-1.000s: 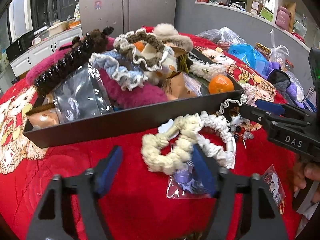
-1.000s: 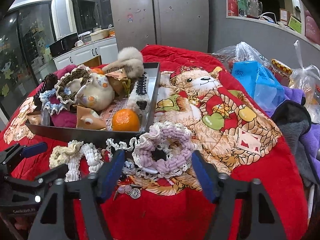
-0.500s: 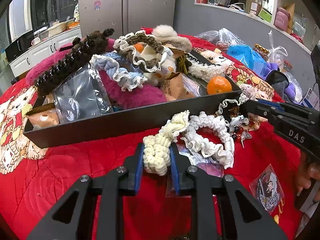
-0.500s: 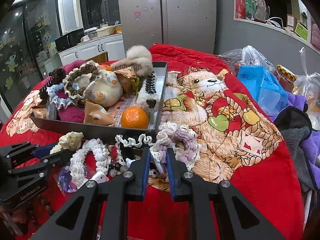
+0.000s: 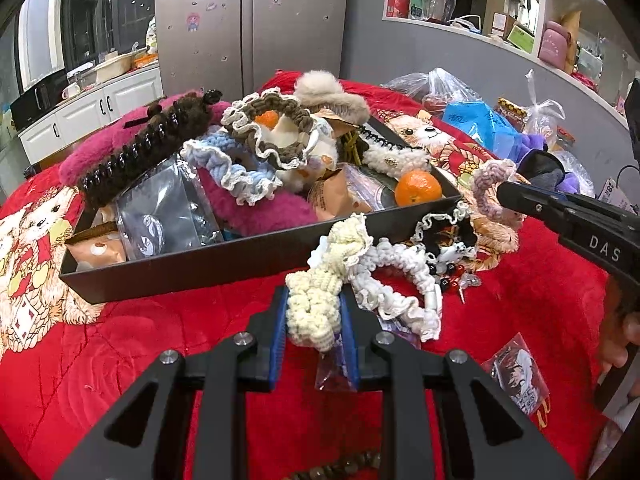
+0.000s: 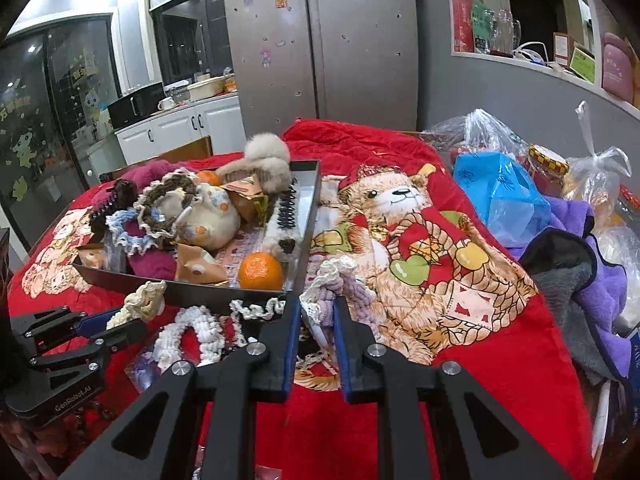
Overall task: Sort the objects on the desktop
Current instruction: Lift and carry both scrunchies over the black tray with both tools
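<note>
My left gripper [image 5: 314, 304] is shut on a cream knitted scrunchie [image 5: 320, 280], just in front of the dark tray [image 5: 200, 260] on the red blanket. A white scrunchie [image 5: 404, 284] lies right beside it. My right gripper [image 6: 316, 308] is shut on a mauve scrunchie with a white lace edge [image 6: 336, 284], held a little off the blanket near the tray's near right corner [image 6: 296, 280]. The tray is piled with scrunchies, a black claw clip [image 5: 132, 152], plush pieces and an orange [image 5: 418, 187]. In the right wrist view the left gripper [image 6: 120, 320] shows at lower left.
A small clear packet [image 5: 516, 372], beads and a black lace scrunchie [image 5: 444, 228] lie on the blanket right of the tray. Plastic bags [image 6: 500, 196], a jar [image 6: 546, 168] and purple and grey cloths [image 6: 576, 268] crowd the right side. A fridge and cabinets stand behind.
Both grippers closed from wide open, the left onto the cream scrunchie, the right onto the mauve one. The right gripper then rose slightly with its scrunchie.
</note>
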### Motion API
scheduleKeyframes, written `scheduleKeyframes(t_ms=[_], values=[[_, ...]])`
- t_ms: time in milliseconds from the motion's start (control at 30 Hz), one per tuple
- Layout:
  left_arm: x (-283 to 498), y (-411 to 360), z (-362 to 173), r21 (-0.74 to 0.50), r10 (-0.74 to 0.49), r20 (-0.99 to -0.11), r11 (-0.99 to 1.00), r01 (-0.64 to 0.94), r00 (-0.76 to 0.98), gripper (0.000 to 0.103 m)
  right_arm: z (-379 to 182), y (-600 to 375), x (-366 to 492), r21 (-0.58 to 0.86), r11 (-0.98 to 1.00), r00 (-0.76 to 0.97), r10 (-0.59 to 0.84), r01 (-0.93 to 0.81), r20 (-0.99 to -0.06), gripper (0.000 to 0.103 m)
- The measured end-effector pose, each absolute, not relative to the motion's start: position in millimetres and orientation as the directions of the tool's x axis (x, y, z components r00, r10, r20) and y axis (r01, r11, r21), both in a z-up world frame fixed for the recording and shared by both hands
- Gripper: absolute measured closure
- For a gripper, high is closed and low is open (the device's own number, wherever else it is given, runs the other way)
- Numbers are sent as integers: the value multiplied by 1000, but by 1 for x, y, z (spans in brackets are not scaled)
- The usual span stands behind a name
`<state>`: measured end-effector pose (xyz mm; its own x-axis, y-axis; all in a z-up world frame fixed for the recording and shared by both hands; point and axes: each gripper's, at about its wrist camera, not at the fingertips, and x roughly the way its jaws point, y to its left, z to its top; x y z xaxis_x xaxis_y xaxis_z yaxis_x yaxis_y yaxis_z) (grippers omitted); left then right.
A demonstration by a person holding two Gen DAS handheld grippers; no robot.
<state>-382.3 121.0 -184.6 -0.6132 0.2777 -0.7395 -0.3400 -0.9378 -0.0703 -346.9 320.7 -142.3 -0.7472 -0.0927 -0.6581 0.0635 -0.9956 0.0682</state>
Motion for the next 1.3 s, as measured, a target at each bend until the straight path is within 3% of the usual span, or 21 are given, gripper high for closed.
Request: scheduleKeyframes(t_ms=[567, 1300], values=[[-382, 117, -177, -71, 274, -733, -941, -330, -622, 78, -143, 308, -344, 71, -991, -735, -131, 112, -666, 87], [-383, 73, -115, -80, 220, -674, -971, -226, -705, 78, -104, 271, -343, 113, -977, -771, -212, 181, -600, 86]])
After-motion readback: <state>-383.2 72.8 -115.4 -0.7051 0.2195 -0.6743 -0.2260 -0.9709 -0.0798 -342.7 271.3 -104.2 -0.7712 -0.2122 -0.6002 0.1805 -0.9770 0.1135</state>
